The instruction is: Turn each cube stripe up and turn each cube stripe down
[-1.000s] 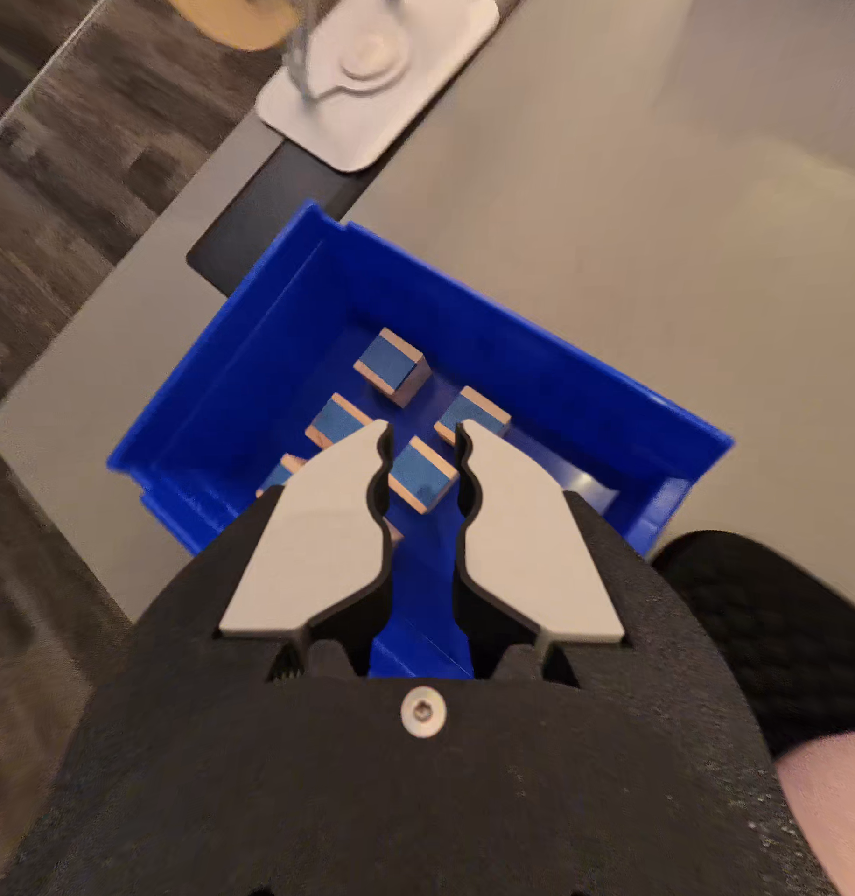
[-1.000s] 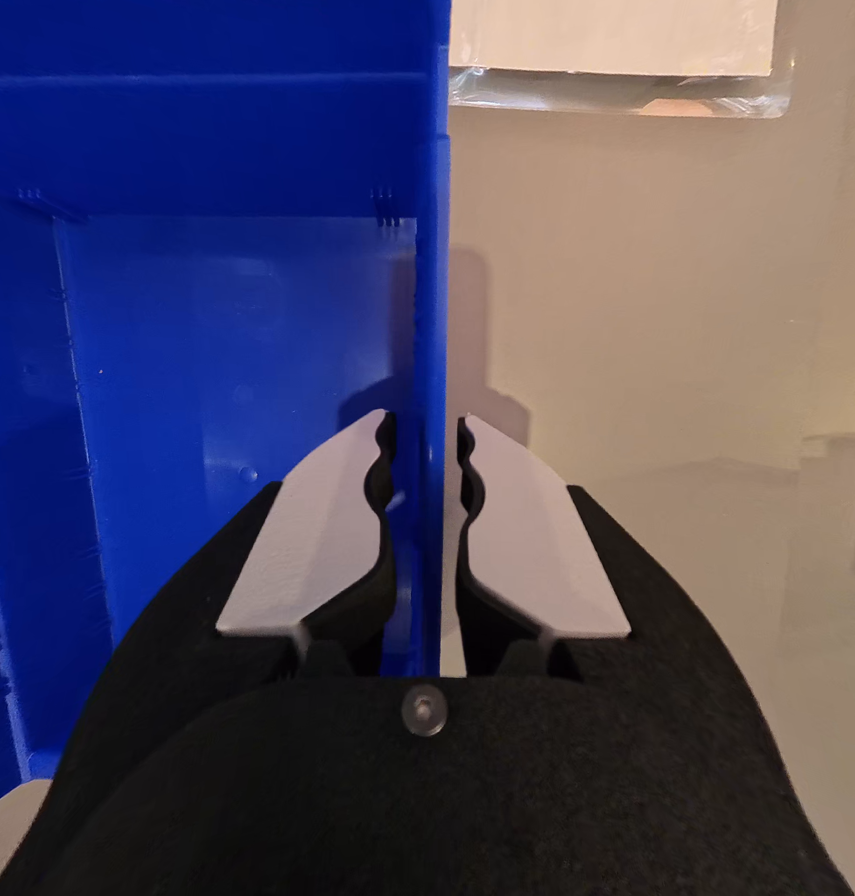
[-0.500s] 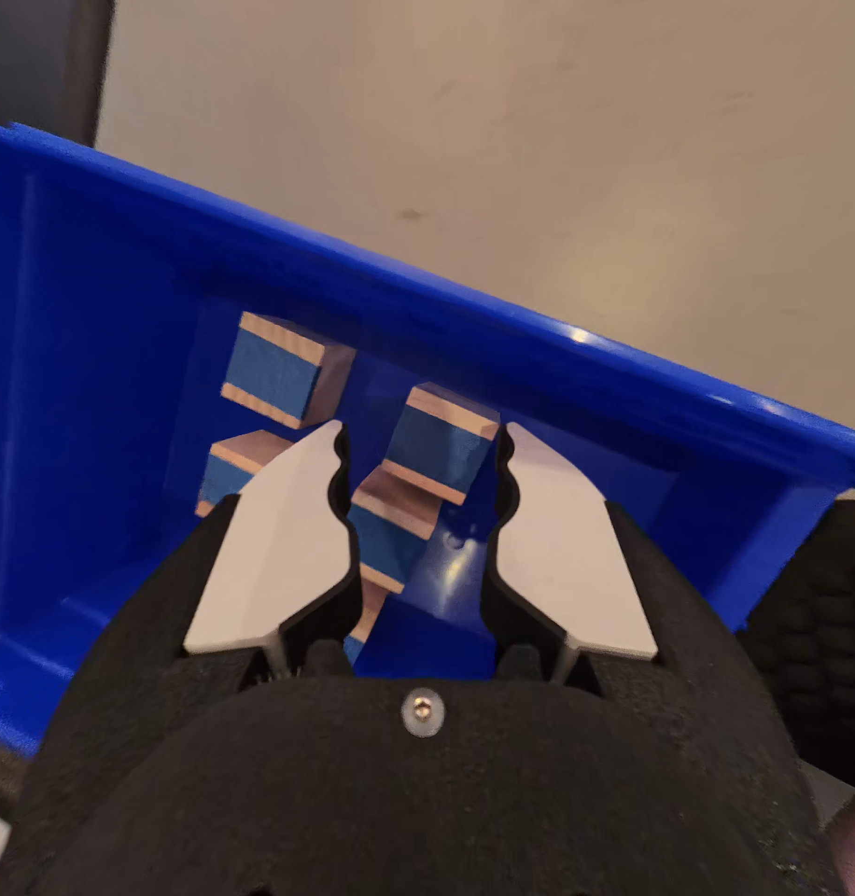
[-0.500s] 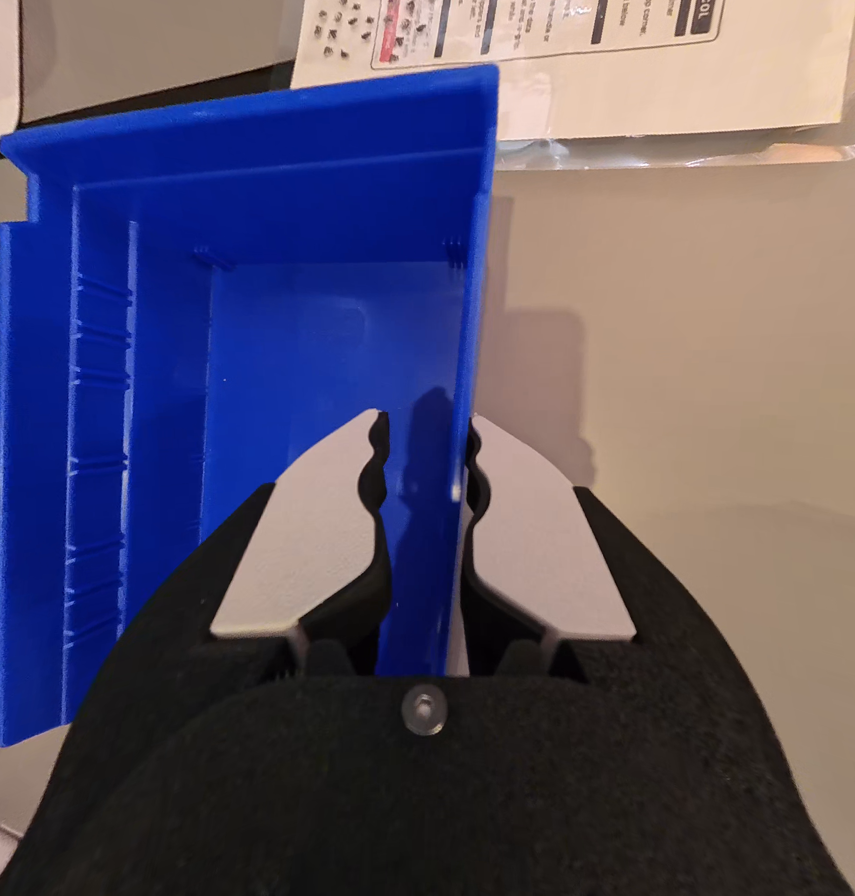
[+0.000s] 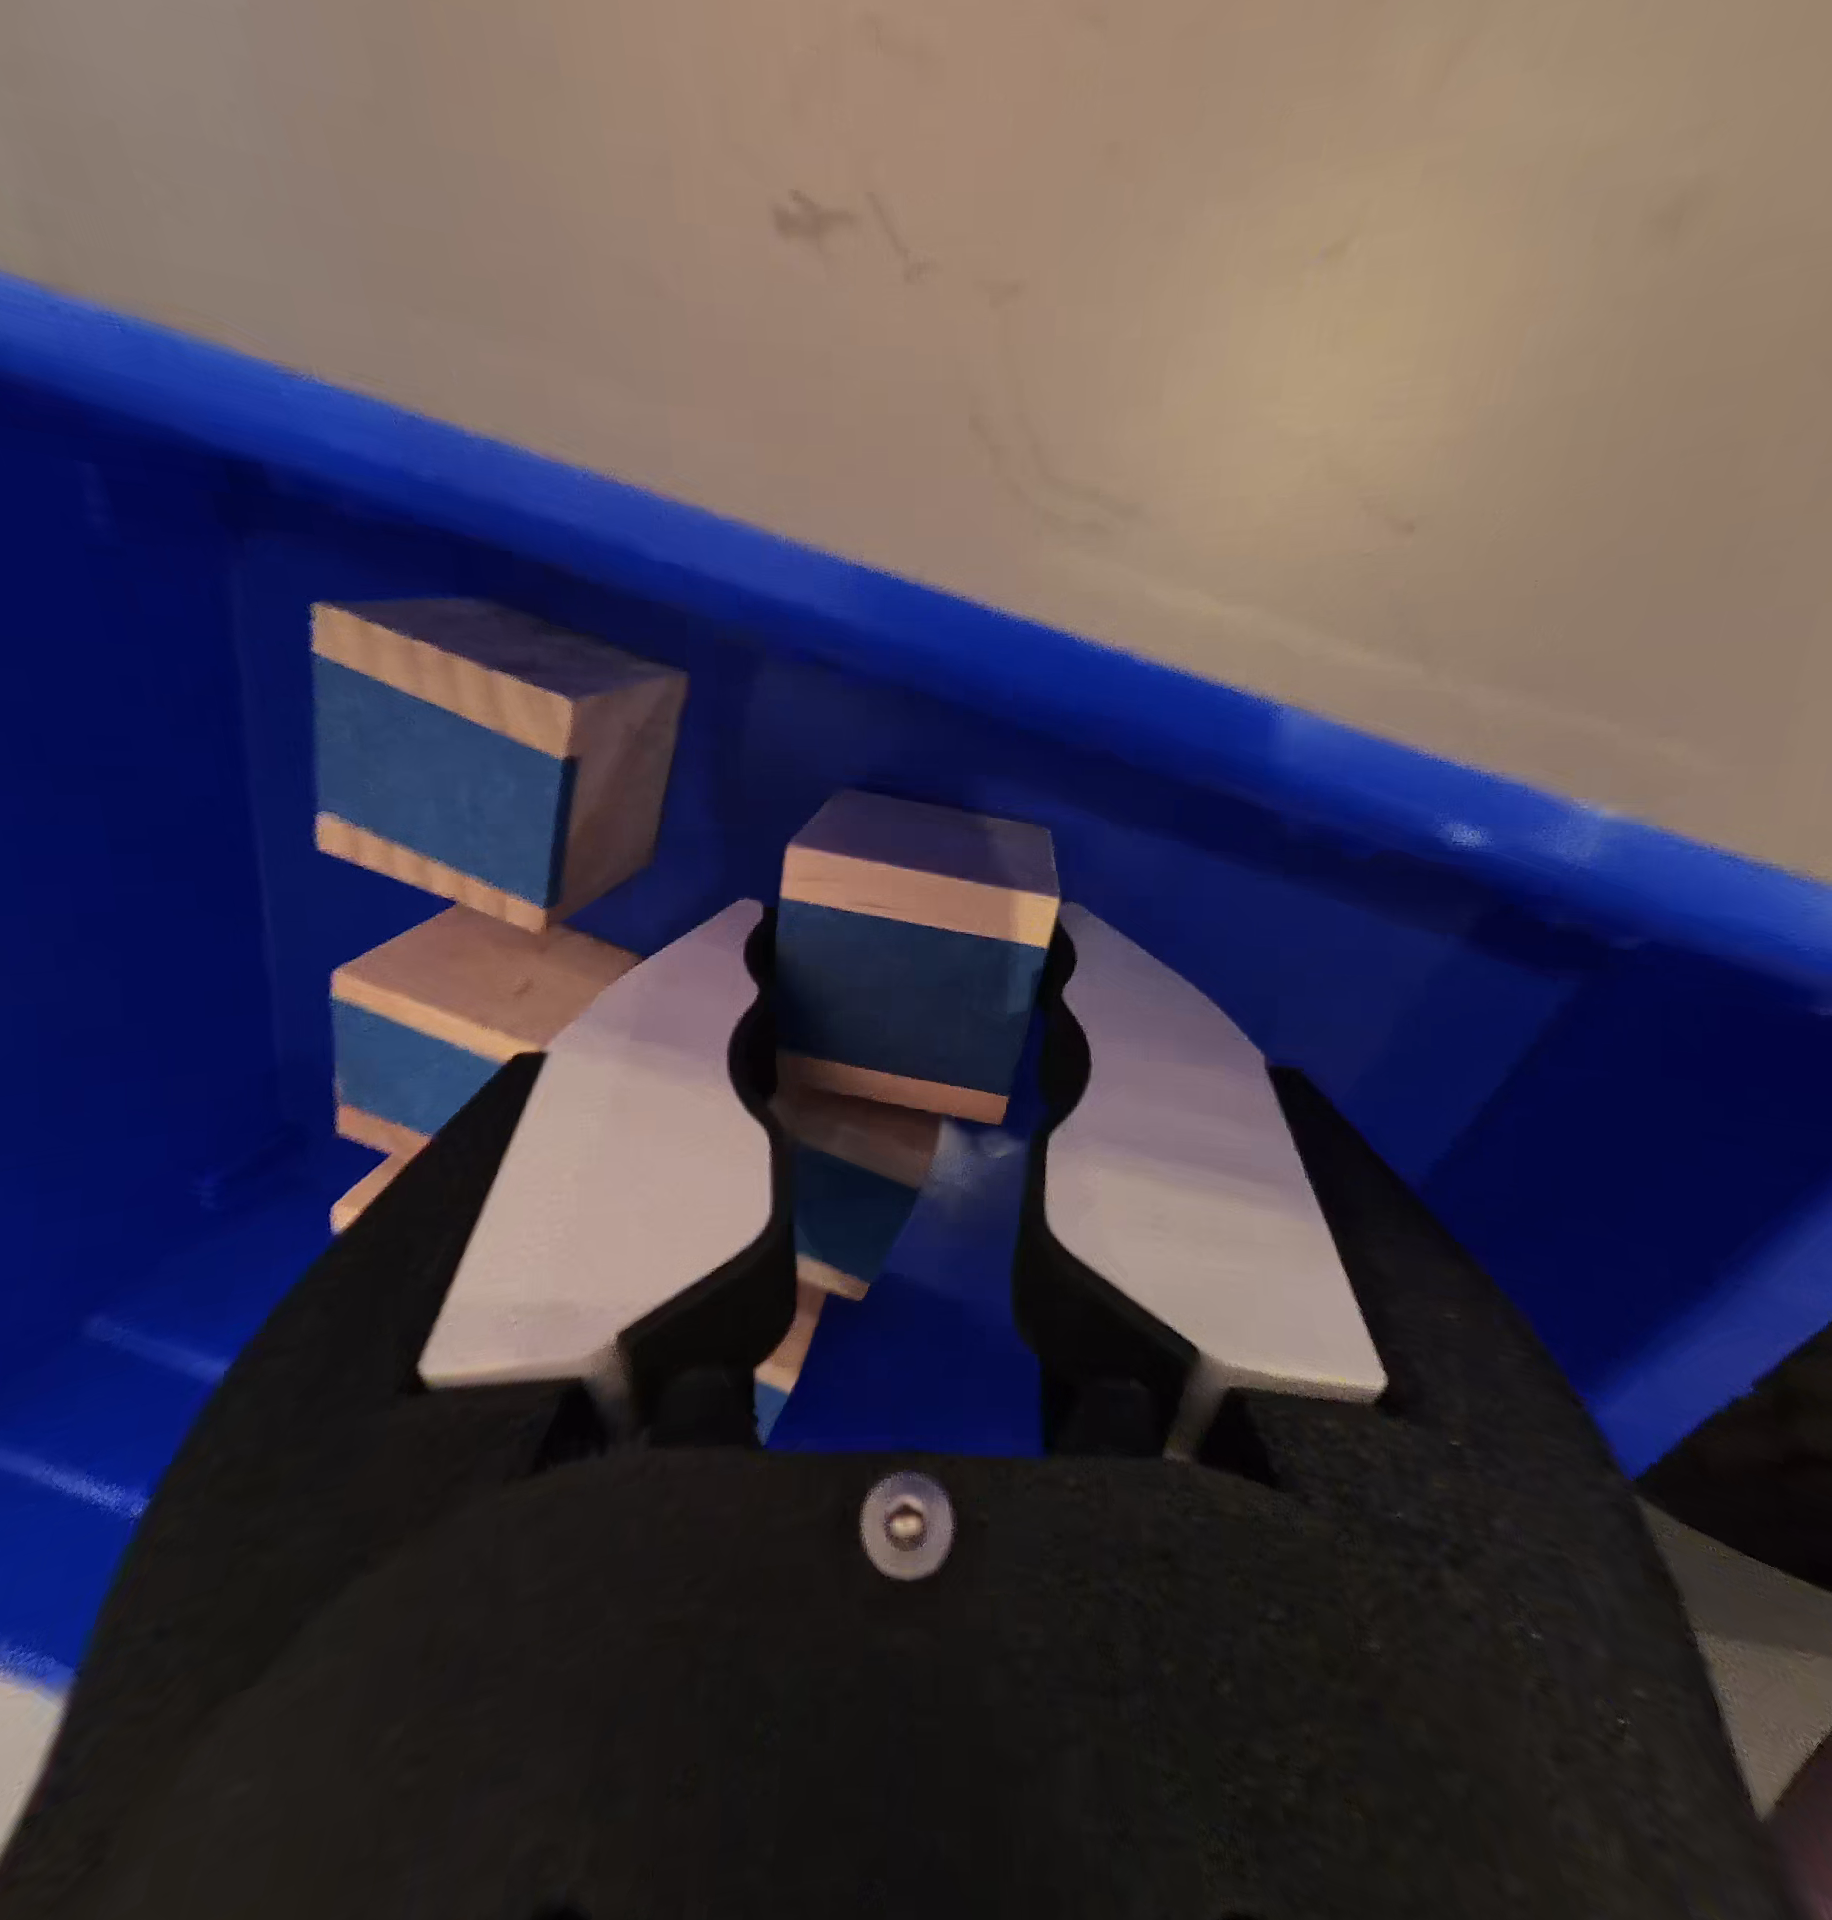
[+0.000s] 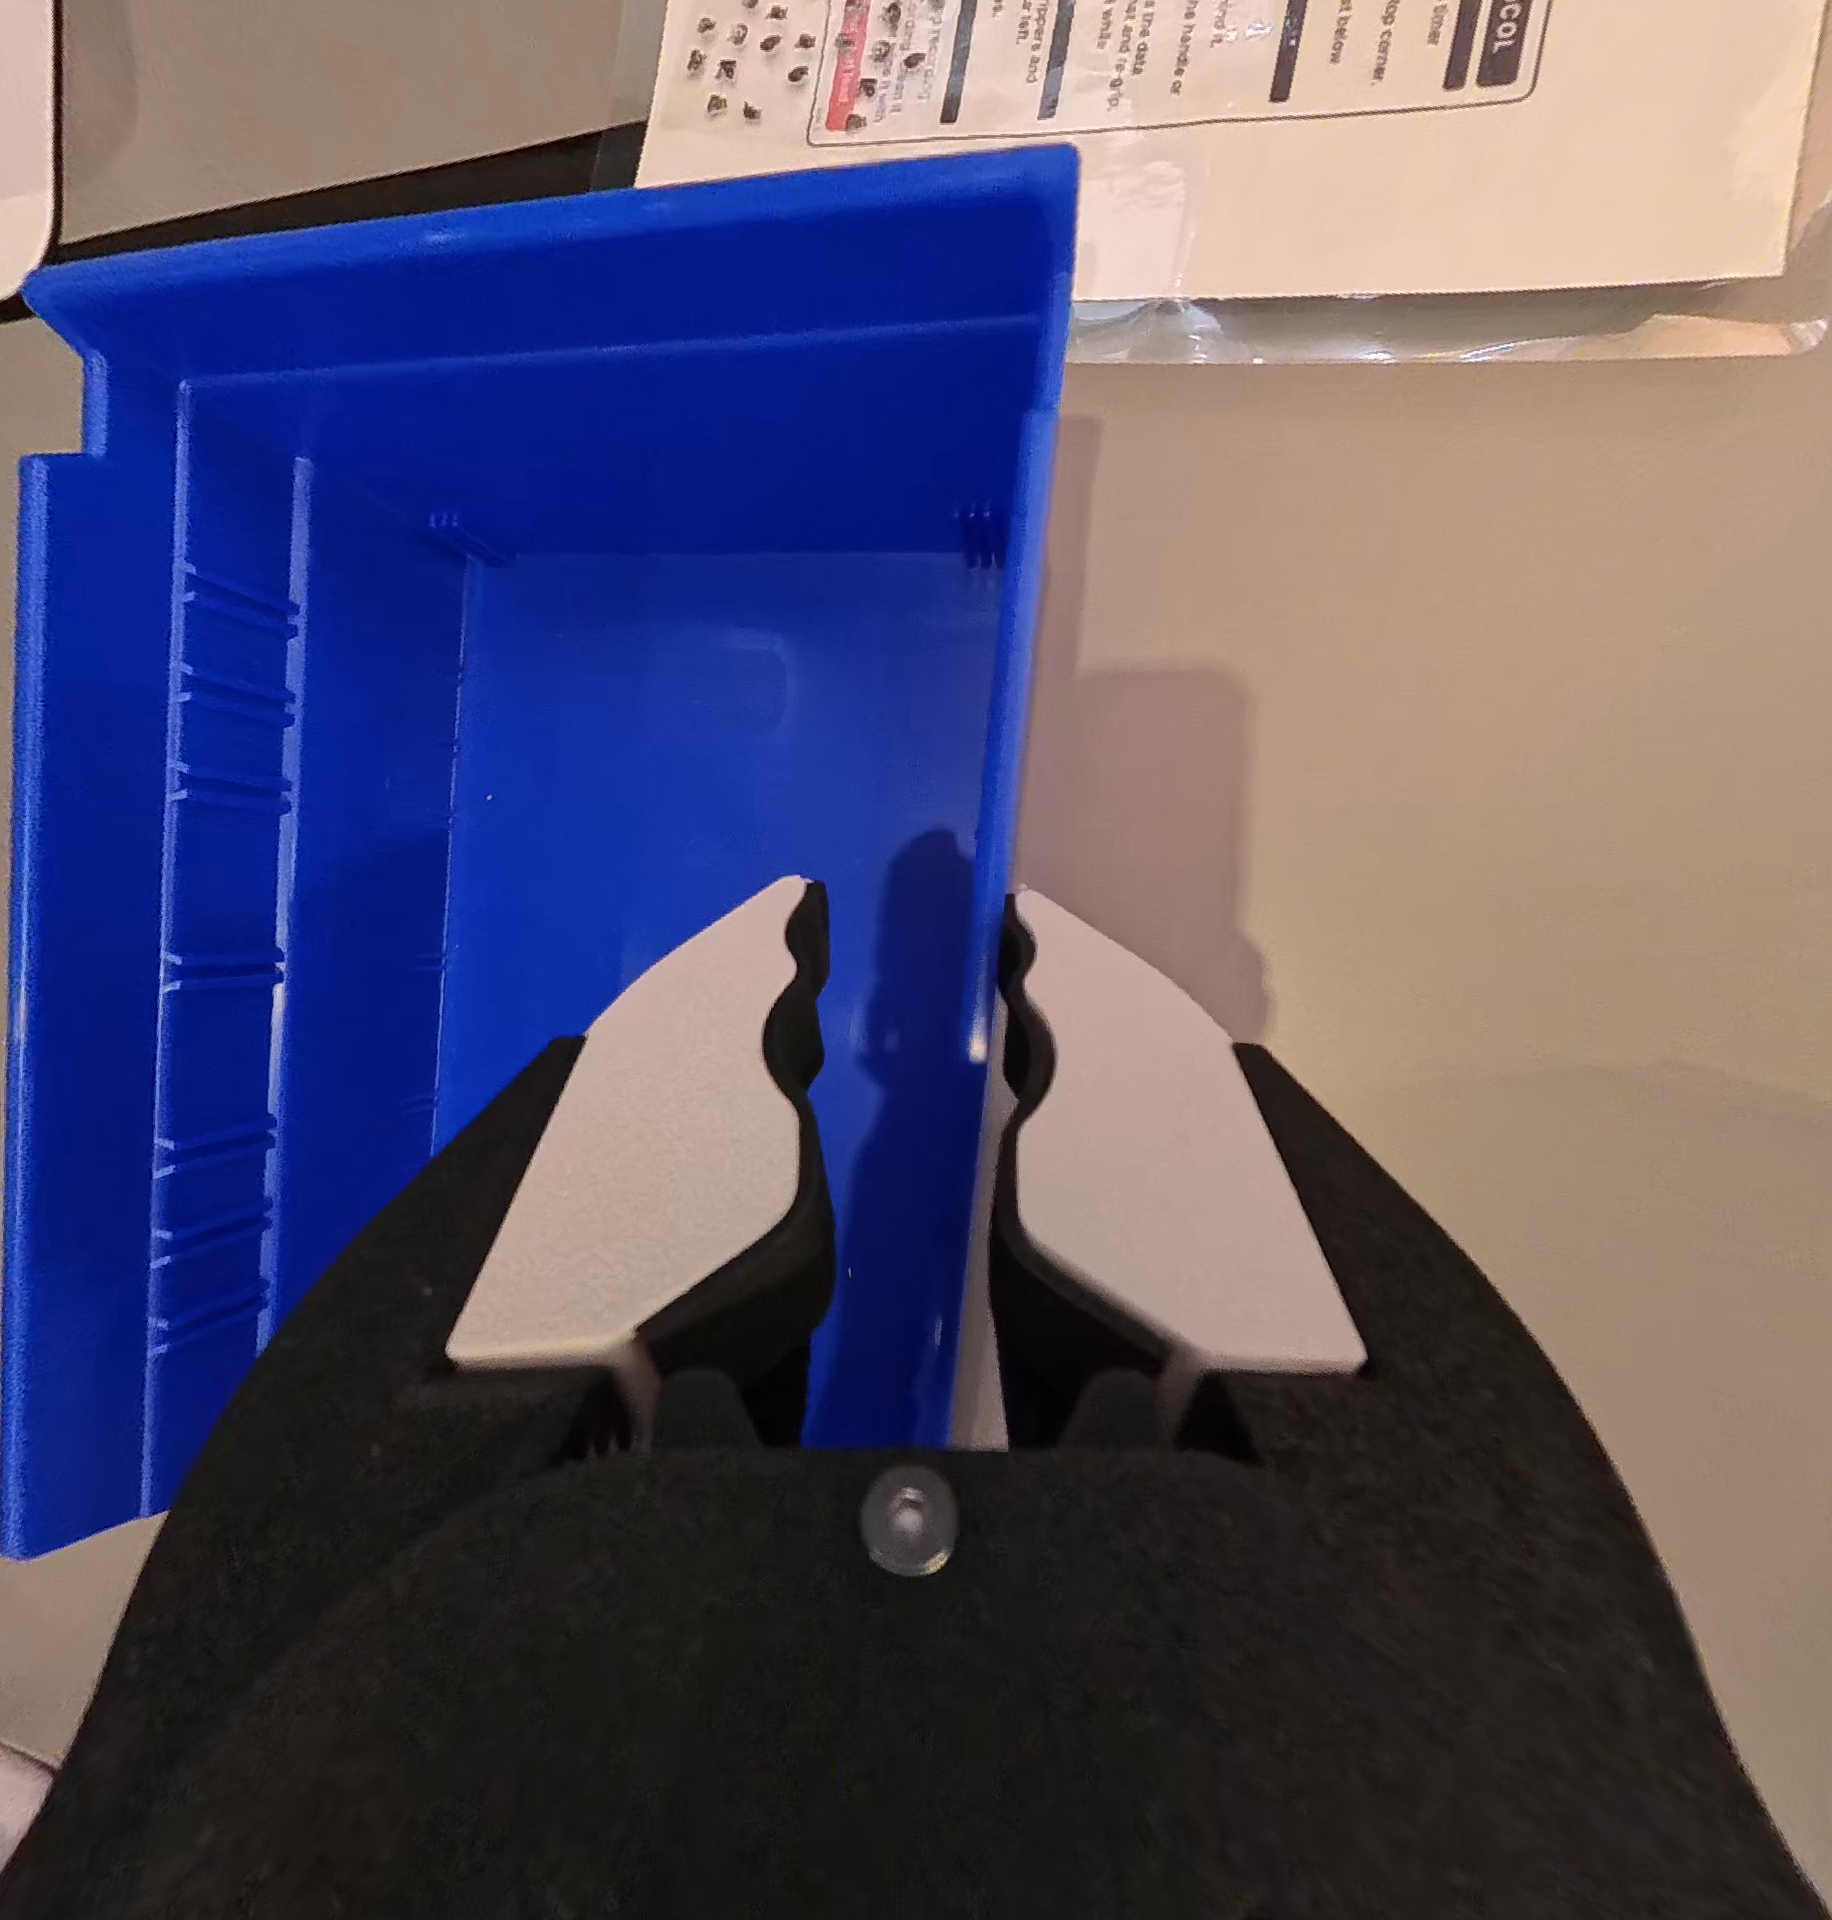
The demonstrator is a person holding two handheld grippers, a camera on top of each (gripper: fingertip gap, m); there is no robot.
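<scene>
We see the left claw (image 5: 912,971) narrowed around a striped cube (image 5: 907,992) inside the blue bin (image 5: 1307,790), pads at its sides; other cubes (image 5: 455,758) lie beside it. Our right claw (image 6: 912,940) straddles the bin wall (image 6: 1000,831), part open, outer pad touching it

Glossy plastic bin (image 5: 1255,748) holds matt wooden cubes (image 5: 476,758).

I see my right gripper (image 6: 912,935) straddling the blue bin (image 6: 579,312) side wall; jaws parted. Printed sheet (image 6: 1307,187) beyond on the table (image 6: 1514,727).
</scene>
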